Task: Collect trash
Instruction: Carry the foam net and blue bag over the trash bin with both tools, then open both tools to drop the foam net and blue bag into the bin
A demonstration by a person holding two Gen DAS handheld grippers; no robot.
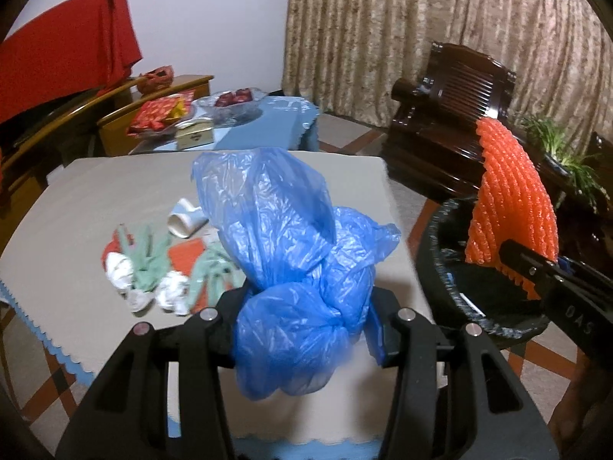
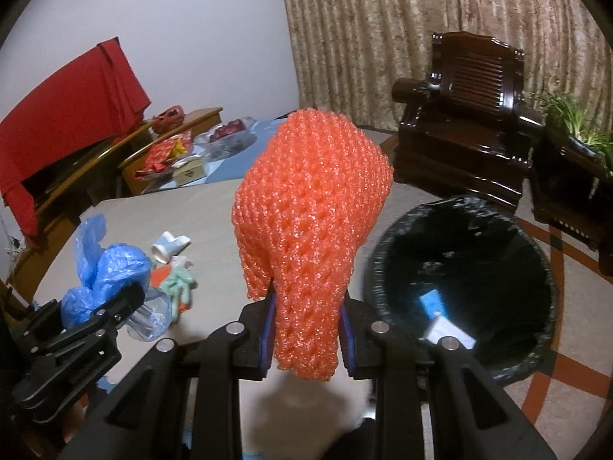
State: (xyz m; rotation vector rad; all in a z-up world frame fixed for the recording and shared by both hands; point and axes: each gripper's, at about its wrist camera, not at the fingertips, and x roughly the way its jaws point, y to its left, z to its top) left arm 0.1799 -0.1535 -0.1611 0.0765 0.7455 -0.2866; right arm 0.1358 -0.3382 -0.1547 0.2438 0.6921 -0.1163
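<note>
My left gripper [image 1: 304, 324] is shut on a crumpled blue plastic bag [image 1: 283, 253], held up over the beige table [image 1: 95, 180]. My right gripper [image 2: 306, 341] is shut on an orange foam fruit net [image 2: 310, 214], which stands up between its blue pads. In the left wrist view the same orange net [image 1: 509, 207] hangs over the rim of the black-lined trash bin [image 1: 452, 287]. The bin [image 2: 459, 283] stands on the floor right of the table, with bits of paper inside. More trash lies on the table: a white paper cup [image 1: 184, 220], green strips [image 1: 153, 257] and white wads [image 1: 118, 270].
A dark wooden armchair [image 2: 467, 122] and a potted plant [image 2: 574, 122] stand behind the bin. A second table with a blue cloth [image 1: 283, 115] carries a glass bowl and a small box. A red cloth [image 1: 65, 57] drapes wooden furniture at left. Curtains cover the back wall.
</note>
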